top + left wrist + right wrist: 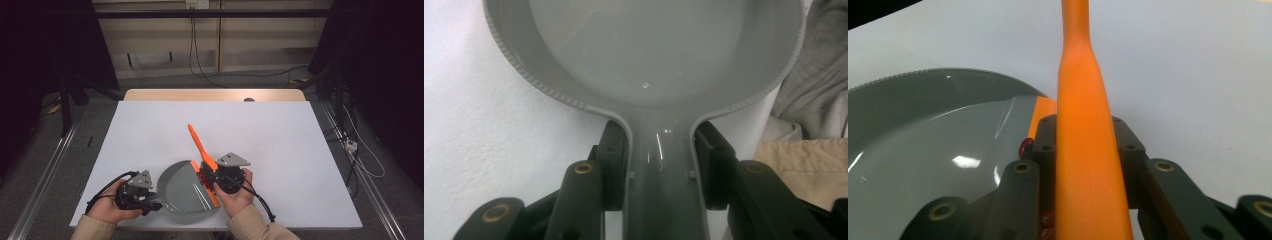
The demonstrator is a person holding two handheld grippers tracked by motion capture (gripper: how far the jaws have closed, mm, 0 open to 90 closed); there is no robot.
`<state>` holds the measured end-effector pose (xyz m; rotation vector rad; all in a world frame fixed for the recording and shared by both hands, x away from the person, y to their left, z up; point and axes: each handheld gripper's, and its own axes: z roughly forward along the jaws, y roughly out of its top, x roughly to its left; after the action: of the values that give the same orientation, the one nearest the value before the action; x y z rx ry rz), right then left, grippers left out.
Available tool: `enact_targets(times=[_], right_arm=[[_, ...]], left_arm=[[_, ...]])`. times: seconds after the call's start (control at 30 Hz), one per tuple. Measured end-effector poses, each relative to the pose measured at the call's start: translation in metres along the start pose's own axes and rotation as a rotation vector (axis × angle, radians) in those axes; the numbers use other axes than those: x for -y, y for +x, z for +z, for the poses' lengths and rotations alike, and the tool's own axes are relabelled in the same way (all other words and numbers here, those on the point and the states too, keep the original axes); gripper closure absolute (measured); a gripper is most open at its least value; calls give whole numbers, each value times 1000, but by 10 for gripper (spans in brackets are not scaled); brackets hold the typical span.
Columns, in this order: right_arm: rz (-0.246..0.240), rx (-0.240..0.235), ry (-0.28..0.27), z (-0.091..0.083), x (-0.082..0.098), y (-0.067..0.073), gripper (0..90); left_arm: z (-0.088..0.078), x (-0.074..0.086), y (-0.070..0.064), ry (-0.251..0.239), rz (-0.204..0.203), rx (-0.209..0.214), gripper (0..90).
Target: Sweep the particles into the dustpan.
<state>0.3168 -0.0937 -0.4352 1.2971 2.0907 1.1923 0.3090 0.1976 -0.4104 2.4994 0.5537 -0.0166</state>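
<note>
Near the counter's (150, 125) front edge, we are clamping our left gripper's (659, 150) fingers (614, 160) on the handle of the grey dustpan (182, 190), which is lying flat. Our right gripper's (1083, 150) fingers (1128, 155) are squeezing the orange brush handle (1083, 165), its red bristles (204, 178) touching the dustpan's orange lip (205, 185).

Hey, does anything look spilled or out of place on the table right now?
Nothing stands out. The left gripper holds the grey dustpan by its handle; the right gripper holds the orange brush at the pan's orange lip, where small red bits sit. The white table looks clean.
</note>
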Motion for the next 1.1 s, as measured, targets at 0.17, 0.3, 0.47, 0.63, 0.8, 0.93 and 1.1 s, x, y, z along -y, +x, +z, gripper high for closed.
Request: enact_targets(times=[0.17,0.3,0.47,0.63,0.8,0.93,1.1], right_arm=[[4,10,-12,-2,-1,-5,714],[11,14,-39,-6,-3,-10,714],[-23,62,-43,-8,-4,-18,714],[-51,71,-47,-4,7,-14,714],[-33,48,-33,-3,8,-2,709],[-30,47,-35,0,9,9,705],[6,33,-56,3,10,20,703]], left_arm=[[4,1,0,21,1,1,630],[2,1,0,12,-3,2,630],[0,3,0,17,-5,8,630],[-2,4,0,25,-6,12,630],[1,1,-2,56,6,12,630],[3,0,-1,81,33,18,630],[7,-1,-3,69,5,21,630]])
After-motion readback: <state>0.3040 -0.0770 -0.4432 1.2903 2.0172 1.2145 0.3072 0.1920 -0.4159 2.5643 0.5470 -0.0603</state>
